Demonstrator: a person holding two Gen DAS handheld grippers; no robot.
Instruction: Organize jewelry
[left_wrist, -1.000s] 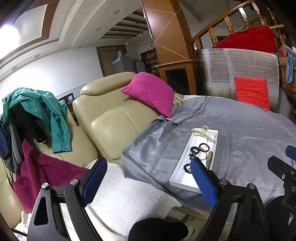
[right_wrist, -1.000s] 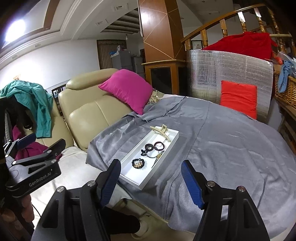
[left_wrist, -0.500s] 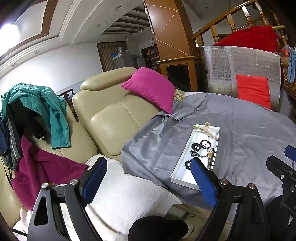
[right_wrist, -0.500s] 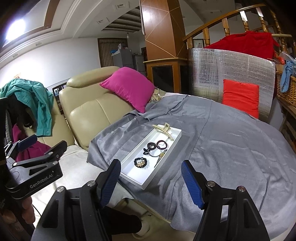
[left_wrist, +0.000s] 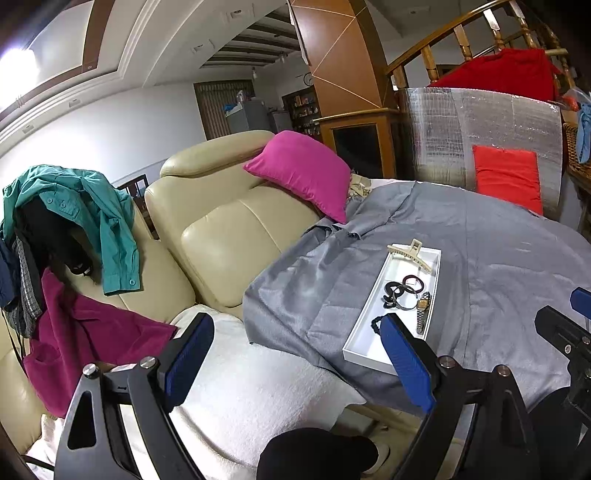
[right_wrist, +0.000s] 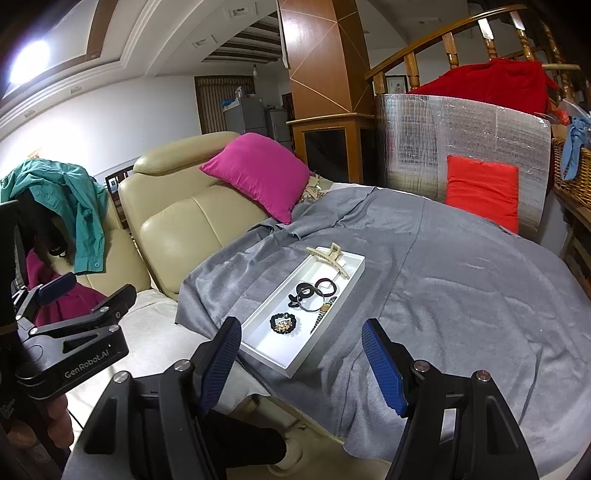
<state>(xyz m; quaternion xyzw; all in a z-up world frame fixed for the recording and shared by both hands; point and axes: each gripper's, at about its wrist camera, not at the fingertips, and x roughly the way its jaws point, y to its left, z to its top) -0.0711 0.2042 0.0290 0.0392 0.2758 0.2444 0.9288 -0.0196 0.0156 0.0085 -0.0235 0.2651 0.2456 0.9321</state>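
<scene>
The left gripper (left_wrist: 295, 354) stands wide apart with nothing between its blue pads (left_wrist: 406, 365), held above the white towel (left_wrist: 258, 398) and the near edge of the grey cloth (left_wrist: 498, 258). The right gripper (right_wrist: 301, 354) is spread wide too and holds nothing; its pads (right_wrist: 382, 369) frame the near end of the white tray (right_wrist: 269, 358), which lies below and just ahead of them, not touched. In the right view the left gripper shows at the left edge, well apart from the tray.

The tray lies on the grey cloth, its long side running away from the grippers. Inside it, nearest, sits a black beaded bracelet (right_wrist: 283, 324) with gold bits in its middle. Just beside it, along the tray's right wall, lies a wristwatch (right_wrist: 324, 312) with a metal band. Farther in is a cluster of black hair ties (right_wrist: 304, 293), a thin metal ring (right_wrist: 310, 304) and a dark red hair tie (right_wrist: 327, 283), overlapping one another. At the far end a cream hair claw (right_wrist: 328, 258) rests across the tray's rim.

Beyond the cloth stands a beige leather sofa (right_wrist: 177, 229) with a pink cushion (right_wrist: 258, 173) leaning on it. A teal shirt (left_wrist: 92, 218) hangs over the sofa to the left, with a magenta garment (left_wrist: 81, 339) below it. A red cushion (right_wrist: 480, 192) leans against a silver foil panel (right_wrist: 461, 140) at the far side.
</scene>
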